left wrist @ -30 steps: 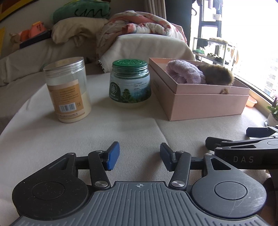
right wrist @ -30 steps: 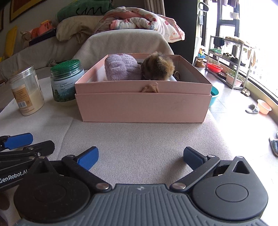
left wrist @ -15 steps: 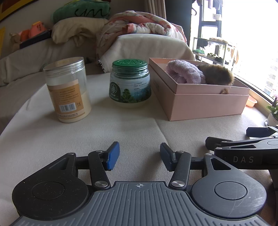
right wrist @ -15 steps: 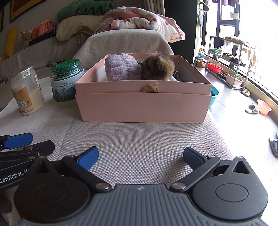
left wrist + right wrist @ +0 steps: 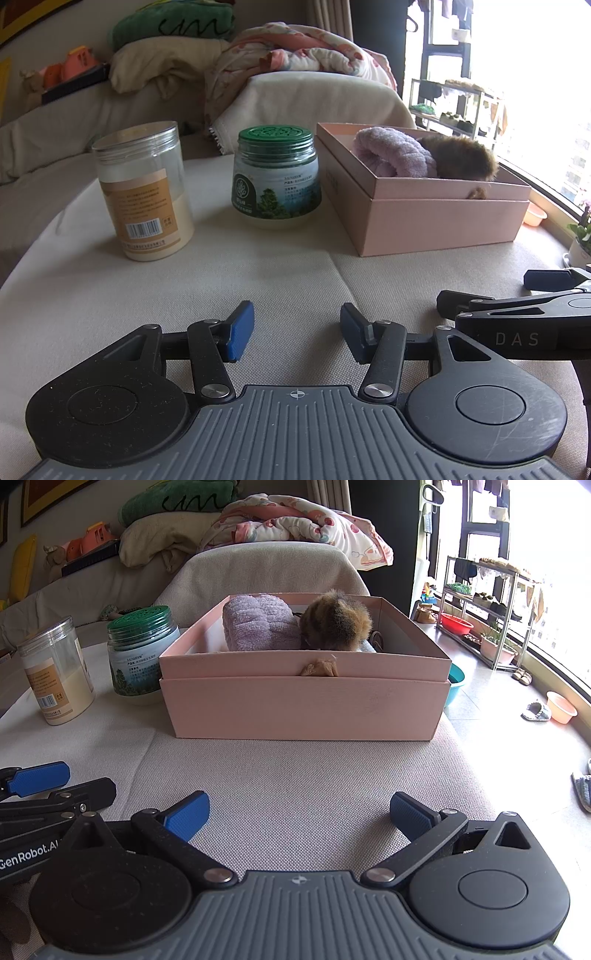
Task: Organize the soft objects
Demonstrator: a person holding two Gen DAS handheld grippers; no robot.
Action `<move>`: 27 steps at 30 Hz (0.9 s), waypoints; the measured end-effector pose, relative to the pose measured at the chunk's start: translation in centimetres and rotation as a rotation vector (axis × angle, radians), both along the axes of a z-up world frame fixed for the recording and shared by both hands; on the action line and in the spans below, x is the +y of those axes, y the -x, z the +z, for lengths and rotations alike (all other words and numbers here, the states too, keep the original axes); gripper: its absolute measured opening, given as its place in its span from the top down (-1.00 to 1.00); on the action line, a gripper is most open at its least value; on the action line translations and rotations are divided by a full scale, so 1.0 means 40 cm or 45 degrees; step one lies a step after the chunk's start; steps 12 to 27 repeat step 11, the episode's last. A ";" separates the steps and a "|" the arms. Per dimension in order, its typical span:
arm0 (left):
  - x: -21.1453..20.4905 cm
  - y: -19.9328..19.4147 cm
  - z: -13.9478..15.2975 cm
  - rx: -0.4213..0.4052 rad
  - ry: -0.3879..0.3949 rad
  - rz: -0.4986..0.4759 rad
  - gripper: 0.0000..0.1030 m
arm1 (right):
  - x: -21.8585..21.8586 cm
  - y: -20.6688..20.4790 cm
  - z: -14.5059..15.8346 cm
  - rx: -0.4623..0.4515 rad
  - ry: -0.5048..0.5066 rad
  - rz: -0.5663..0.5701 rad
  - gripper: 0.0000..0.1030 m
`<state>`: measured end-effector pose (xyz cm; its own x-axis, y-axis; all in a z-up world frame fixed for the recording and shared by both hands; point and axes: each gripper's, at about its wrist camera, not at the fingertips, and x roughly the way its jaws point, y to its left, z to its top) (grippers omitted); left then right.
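Over the cloth, left claw point(image 5: 297, 332) and right claw point(image 5: 299, 818) gape, released; nothing gripped.

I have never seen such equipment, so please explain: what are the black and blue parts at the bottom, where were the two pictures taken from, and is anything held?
They are two hand-held grippers, each carrying its own camera that looks along its blue-padded fingers. One picture comes from the left gripper, the other from the right gripper. Both stand open and hold nothing. On the cloth-covered table stand a clear jar, a green-lidded jar and a pink box containing a purple towel and a brown furry toy.
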<state>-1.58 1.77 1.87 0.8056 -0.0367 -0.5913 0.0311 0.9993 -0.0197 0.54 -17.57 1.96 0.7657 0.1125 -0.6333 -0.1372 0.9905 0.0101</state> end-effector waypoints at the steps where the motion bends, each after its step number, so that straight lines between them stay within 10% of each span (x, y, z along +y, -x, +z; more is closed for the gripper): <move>1: -0.001 0.000 0.000 0.000 -0.002 0.000 -0.10 | 0.000 0.000 0.000 0.000 0.001 0.002 -1.00; 27: 0.002 0.000 0.001 -0.001 0.012 0.015 -0.12 | 0.001 -0.010 -0.006 0.000 0.004 0.026 -1.00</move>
